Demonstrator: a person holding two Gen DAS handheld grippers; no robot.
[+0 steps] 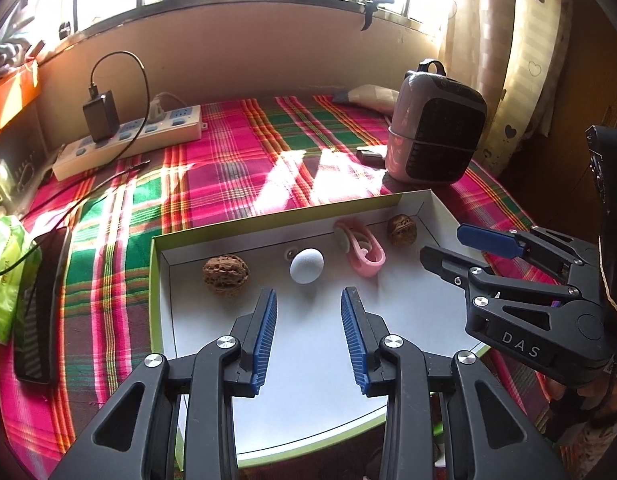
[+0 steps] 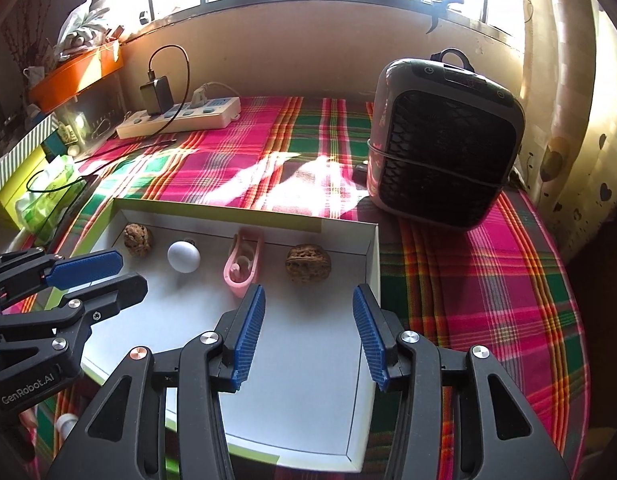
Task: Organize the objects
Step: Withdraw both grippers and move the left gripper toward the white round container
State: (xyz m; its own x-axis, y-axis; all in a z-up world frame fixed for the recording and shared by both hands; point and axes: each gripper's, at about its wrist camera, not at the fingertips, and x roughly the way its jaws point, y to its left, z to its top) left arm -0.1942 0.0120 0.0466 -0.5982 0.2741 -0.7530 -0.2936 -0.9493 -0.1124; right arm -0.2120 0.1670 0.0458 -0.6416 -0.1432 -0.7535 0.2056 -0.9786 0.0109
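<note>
A shallow white box (image 1: 308,360) with a green rim lies on the plaid cloth; in the right wrist view the box (image 2: 300,380) fills the centre. Along its far wall lie a walnut (image 1: 225,275) (image 2: 137,239), a white egg-shaped ball (image 1: 307,265) (image 2: 183,256), a pink clip (image 1: 362,249) (image 2: 244,266) and a second walnut (image 1: 401,230) (image 2: 307,263). My left gripper (image 1: 308,300) (image 2: 108,270) is open and empty above the box floor, just short of the ball. My right gripper (image 2: 308,296) (image 1: 448,244) is open and empty, near the second walnut.
A grey fan heater (image 2: 444,144) (image 1: 436,128) stands at the back right. A white power strip (image 1: 128,140) (image 2: 180,118) with a black charger and cables lies at the back left. A green tissue pack (image 1: 6,276) and a dark flat object (image 1: 40,308) lie at the left.
</note>
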